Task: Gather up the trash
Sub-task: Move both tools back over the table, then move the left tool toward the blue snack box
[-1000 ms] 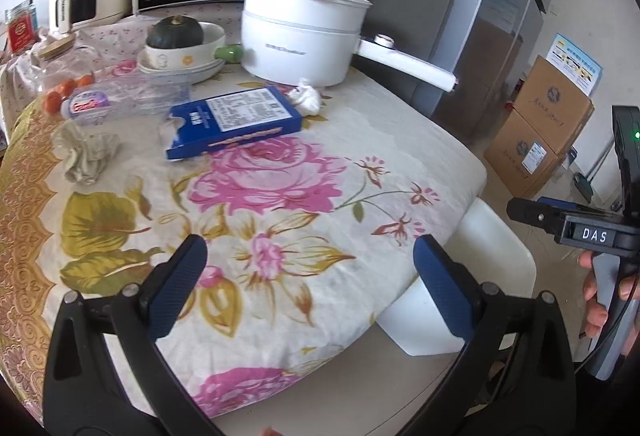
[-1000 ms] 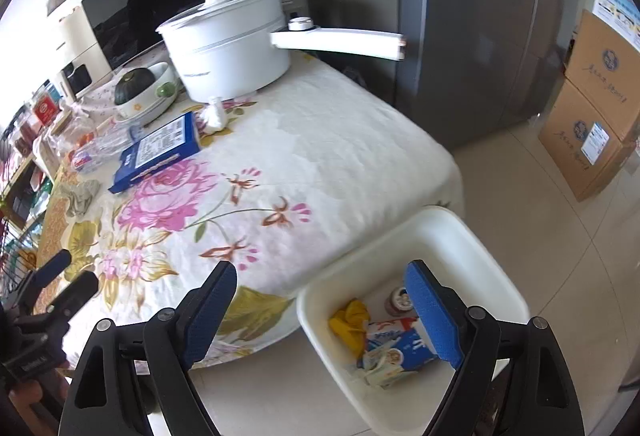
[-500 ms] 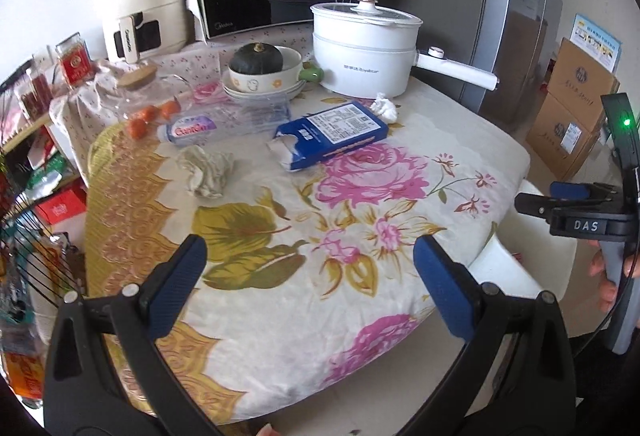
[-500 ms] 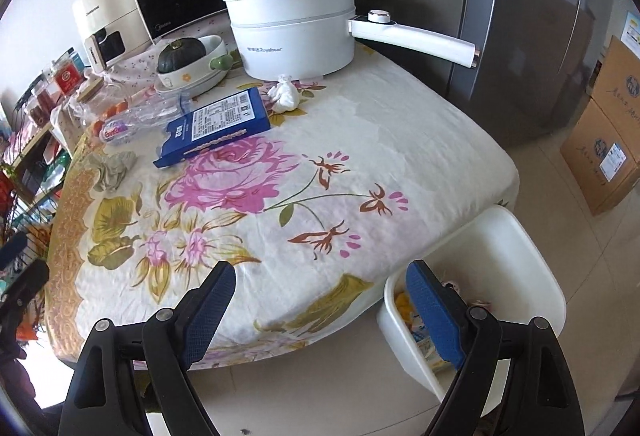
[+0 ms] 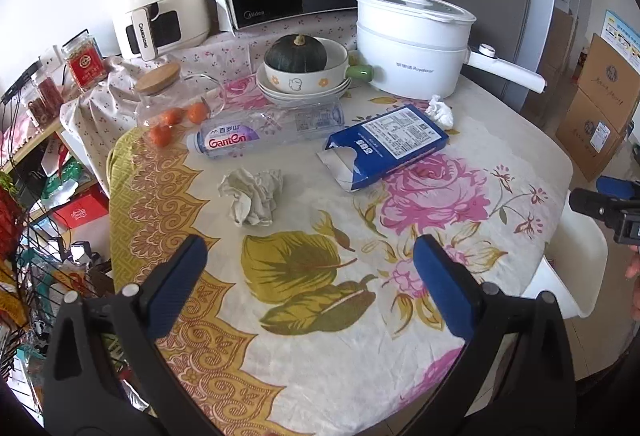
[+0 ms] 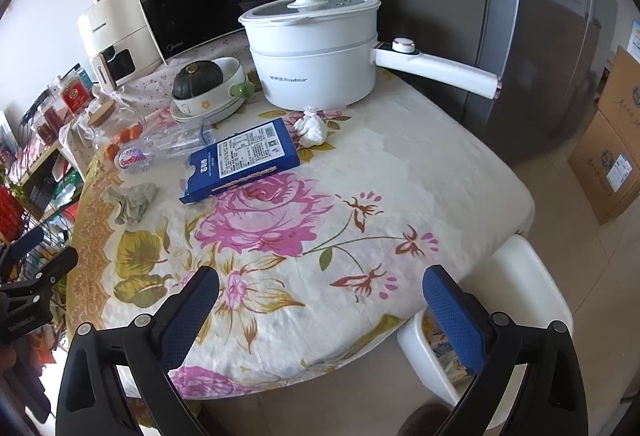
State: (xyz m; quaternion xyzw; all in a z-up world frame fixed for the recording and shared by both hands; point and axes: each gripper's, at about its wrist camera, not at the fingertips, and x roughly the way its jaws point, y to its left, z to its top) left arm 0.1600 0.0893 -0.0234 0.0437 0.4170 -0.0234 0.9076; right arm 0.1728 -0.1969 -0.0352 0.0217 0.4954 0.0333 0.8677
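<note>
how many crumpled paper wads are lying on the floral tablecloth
2: a greyish crumpled paper wad near the tablecloth's gold-patterned border, and a small white crumpled tissue wad beside the white electric pot. Others may be hidden.

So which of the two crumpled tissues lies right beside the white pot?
The small white tissue, lying just in front of the pot. The larger greyish tissue sits near the yellow border.
</note>
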